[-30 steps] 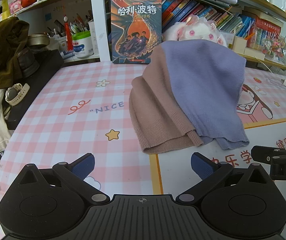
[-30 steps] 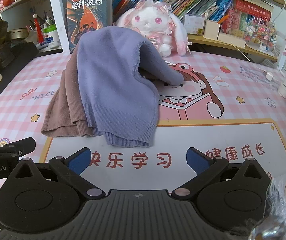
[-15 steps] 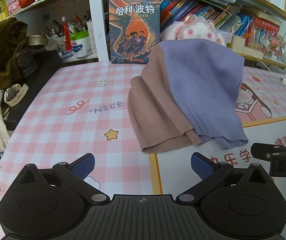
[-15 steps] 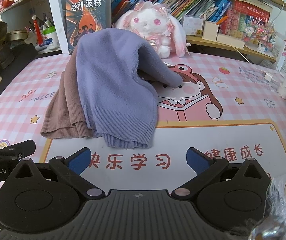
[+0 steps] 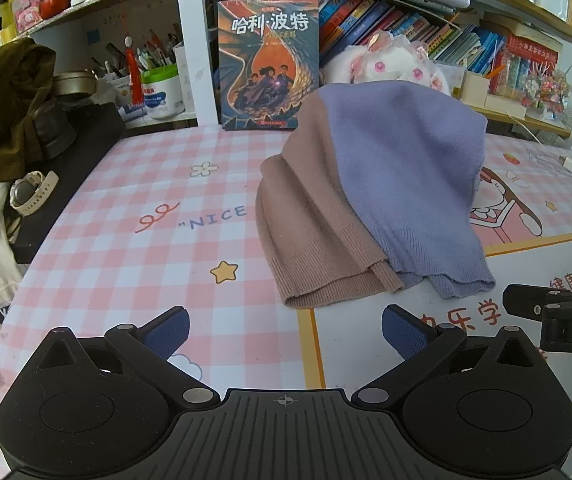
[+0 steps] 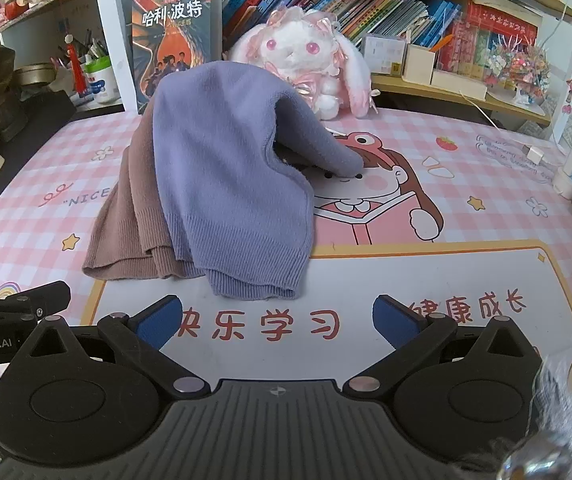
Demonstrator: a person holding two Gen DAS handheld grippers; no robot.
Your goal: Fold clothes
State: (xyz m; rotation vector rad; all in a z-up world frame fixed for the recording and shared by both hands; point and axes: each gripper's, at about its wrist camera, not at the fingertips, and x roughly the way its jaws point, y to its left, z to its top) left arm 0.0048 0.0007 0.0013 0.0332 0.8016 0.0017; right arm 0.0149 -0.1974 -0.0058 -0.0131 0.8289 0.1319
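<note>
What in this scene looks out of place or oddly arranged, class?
The two-tone sweater is heaped up in a mound on the table mat rather than lying flat, with one purple sleeve poking out sideways. Both grippers, left and right, are open and hold nothing.

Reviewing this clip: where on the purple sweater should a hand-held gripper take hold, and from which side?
Take the purple sweater at its ribbed hem, by the near right corner, coming in low from the front with the right hand-held gripper, which is open and faces it. That hem lies flat and free on the mat, clear of the brown sweater beneath its left side.
</note>
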